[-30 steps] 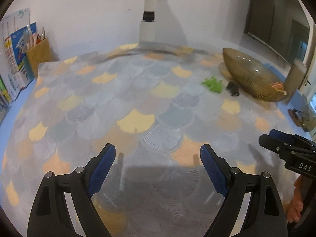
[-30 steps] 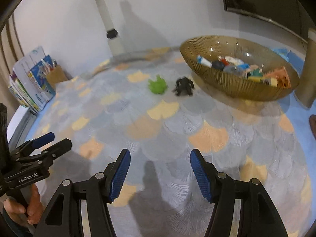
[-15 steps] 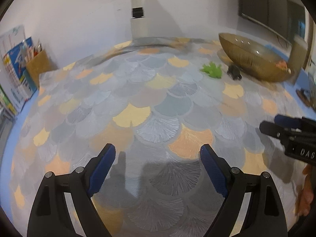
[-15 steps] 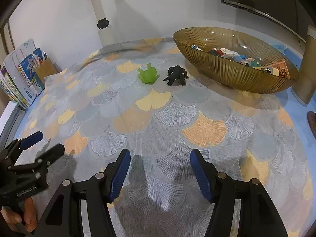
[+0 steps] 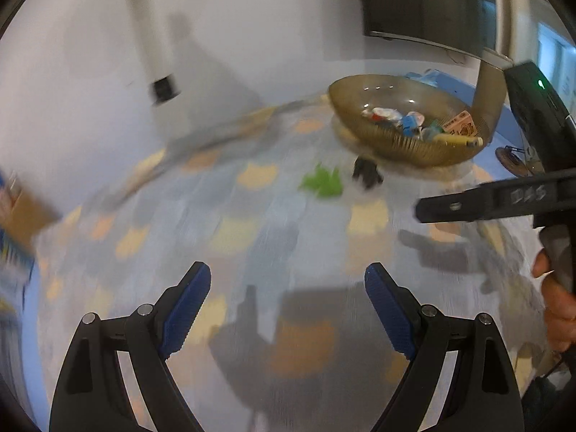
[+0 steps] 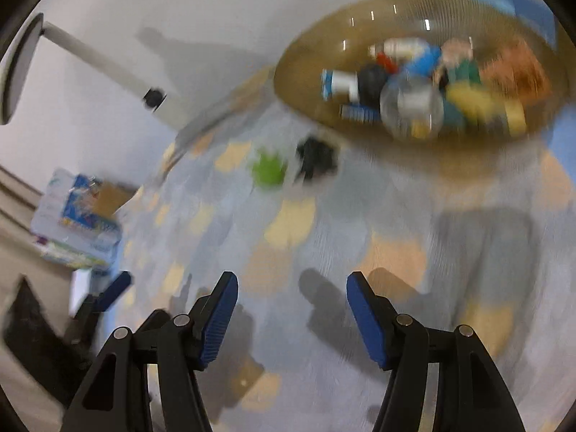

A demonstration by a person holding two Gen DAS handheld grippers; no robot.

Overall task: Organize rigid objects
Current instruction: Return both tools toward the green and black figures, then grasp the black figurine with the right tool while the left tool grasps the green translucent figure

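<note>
**Two toys on the desk beside a filled bowl, both tools released**

A green toy (image 5: 321,183) and a black toy (image 5: 366,172) lie just beside each other on the desk (image 5: 252,223), toward its far edge, the black one nearer the amber ribbed bowl (image 5: 406,145). Neither toy touches the bowl as far as the blur allows. The bowl stands near the far right corner and holds a heap of small things: a white and blue tube, a clear round piece, yellow, orange and green items.

The left tool (image 5: 287,289) hangs over the near part of the desk, its blue pads spread wide with nothing between them. The right tool (image 6: 291,300) is likewise released, pads apart and empty, above the patterned cloth. In the left wrist view the right tool shows from the side at the right edge, with a hand (image 5: 558,309) gripping its handle.

At the desk's left edge stand a cardboard holder (image 6: 108,196) and colourful books (image 6: 77,230). A white lamp post (image 6: 108,68) rises by the wall
</note>
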